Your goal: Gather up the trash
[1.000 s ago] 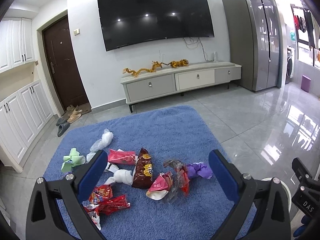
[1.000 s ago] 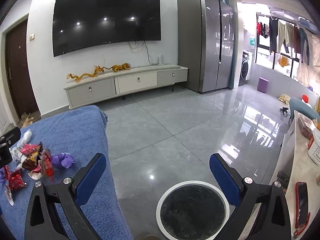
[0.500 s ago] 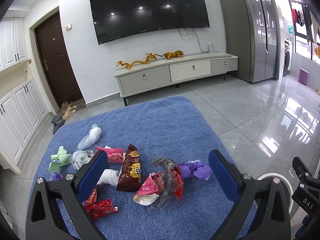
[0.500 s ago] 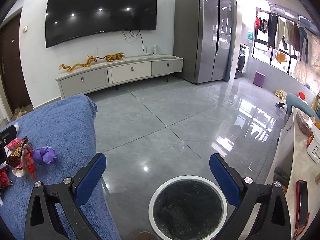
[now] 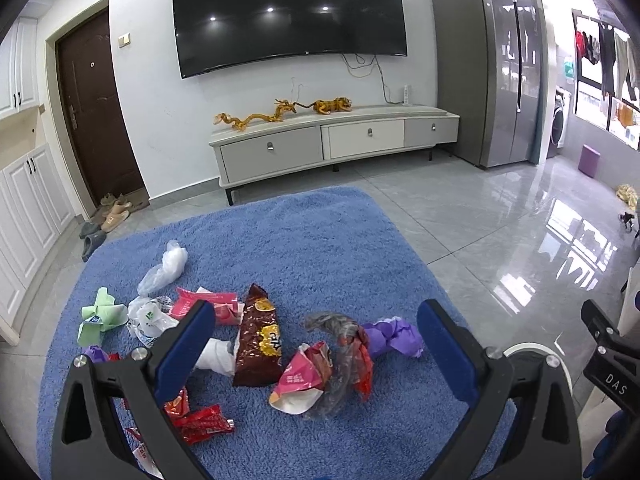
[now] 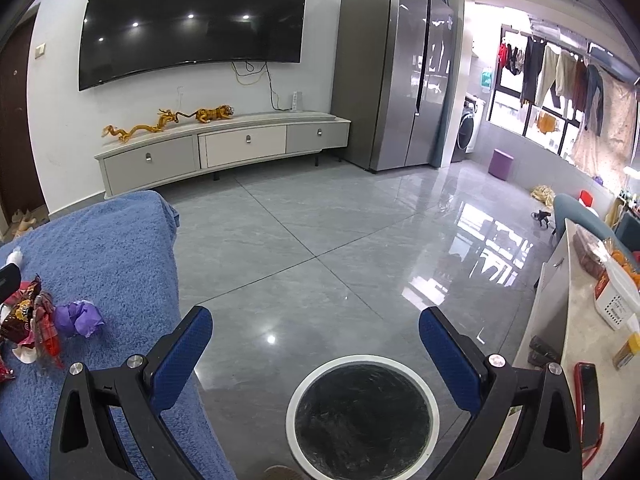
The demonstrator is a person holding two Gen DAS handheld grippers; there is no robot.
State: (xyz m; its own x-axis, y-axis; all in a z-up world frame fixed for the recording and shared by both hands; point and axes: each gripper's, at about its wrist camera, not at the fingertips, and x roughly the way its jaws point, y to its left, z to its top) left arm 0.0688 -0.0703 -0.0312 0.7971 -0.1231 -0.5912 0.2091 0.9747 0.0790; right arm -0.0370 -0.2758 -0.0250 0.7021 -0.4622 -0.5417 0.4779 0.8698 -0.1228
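left wrist: your left gripper [image 5: 312, 336], fingers spread and empty, hangs over the wrappers [image 5: 320, 368] on the blue rug [image 5: 304, 240], brown packet [image 5: 258, 340] lying lengthwise between them. right wrist: your right gripper [image 6: 316, 344], also spread, frames the bin [image 6: 362, 412]; trash lies well left.

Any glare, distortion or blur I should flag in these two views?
Left wrist view: strong fisheye bending of the TV, sharp focus on the blue rug, window glare on the floor tiles. Right wrist view: the same bending, blown-out window, ceiling-light spots on the tiles.
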